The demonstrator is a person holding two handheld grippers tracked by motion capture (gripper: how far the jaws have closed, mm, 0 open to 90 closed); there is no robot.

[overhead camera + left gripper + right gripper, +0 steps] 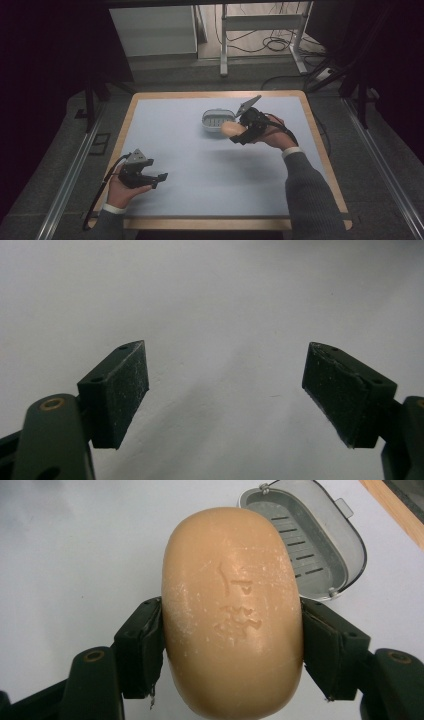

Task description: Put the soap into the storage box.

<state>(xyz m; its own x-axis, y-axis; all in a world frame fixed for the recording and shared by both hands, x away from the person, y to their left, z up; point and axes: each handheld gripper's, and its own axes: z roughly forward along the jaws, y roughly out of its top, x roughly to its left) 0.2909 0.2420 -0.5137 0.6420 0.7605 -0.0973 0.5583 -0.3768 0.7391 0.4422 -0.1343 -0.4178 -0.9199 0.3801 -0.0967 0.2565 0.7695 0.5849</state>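
My left gripper (161, 178) sits near me on the left of the table (175, 150); its jaws are wide apart and hold nothing, with only the pale table top between them; farther off on the right, my right gripper (239, 132) is squeezed tight on a tan bar of soap (232, 615), one jaw on each side; the soap is up off the table; just past it sits the grey soap box (320, 545), open, with slots in its floor.

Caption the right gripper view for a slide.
Right gripper holds a tan soap bar near an open grey soap box.
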